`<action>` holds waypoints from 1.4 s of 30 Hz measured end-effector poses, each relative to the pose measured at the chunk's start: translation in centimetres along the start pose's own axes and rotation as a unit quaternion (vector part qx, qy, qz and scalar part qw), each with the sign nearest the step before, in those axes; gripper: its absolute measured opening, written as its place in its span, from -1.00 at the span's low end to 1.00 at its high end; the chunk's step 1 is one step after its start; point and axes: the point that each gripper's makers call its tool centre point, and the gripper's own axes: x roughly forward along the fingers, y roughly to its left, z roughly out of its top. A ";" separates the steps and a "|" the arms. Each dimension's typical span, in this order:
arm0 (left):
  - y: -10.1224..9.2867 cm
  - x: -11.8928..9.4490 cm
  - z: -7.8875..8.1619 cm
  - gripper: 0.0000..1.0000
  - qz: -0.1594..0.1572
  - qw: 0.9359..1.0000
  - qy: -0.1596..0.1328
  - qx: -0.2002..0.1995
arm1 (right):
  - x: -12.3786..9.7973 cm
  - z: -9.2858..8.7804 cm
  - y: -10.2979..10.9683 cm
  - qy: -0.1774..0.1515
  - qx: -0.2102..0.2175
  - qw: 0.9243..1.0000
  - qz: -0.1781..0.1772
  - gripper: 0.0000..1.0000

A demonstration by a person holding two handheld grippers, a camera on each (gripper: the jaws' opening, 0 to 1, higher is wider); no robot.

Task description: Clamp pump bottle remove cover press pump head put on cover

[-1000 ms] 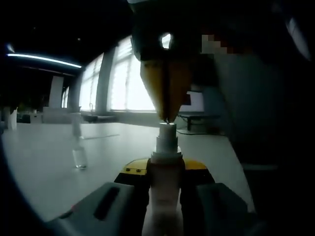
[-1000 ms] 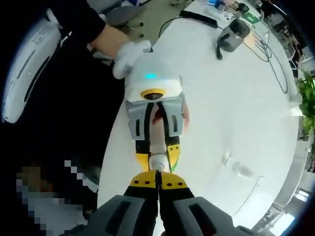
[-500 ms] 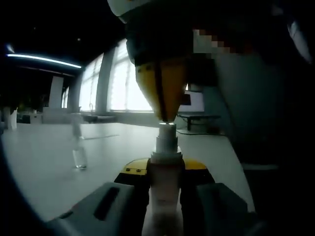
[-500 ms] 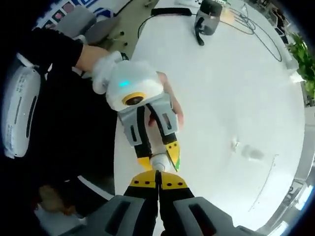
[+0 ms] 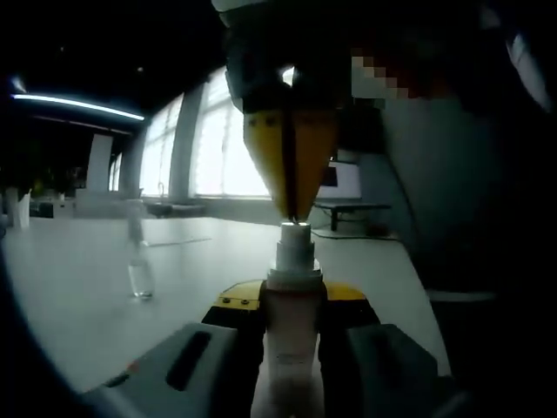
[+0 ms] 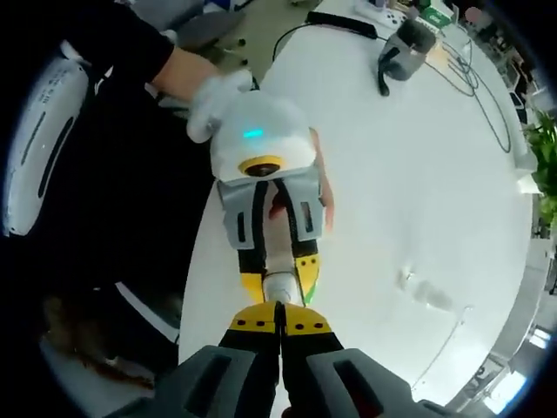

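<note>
Left gripper (image 5: 291, 309) is clamped on the pump bottle (image 5: 290, 348); right gripper (image 6: 280, 326), jaws together, touches its pump head (image 5: 294, 244). Light, rigid plastic, probably slippery, so it is best held at the body.

left gripper view low and level across the white table (image 5: 78, 287), right gripper view steeply downward from above — both close on the pump bottle (image 5: 291, 287), their shared ground

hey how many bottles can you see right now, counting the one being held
1. The pump bottle is clamped upright in the left gripper, with the right gripper shut on its pump head. The clear piece standing on the table looks like its cover.
</note>
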 end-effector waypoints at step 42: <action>0.1 0.1 0.0 -0.73 0.001 1.000 -0.001 0.002 | -0.3 0.1 0.1 -0.008 -0.052 0.999 0.003 -1.00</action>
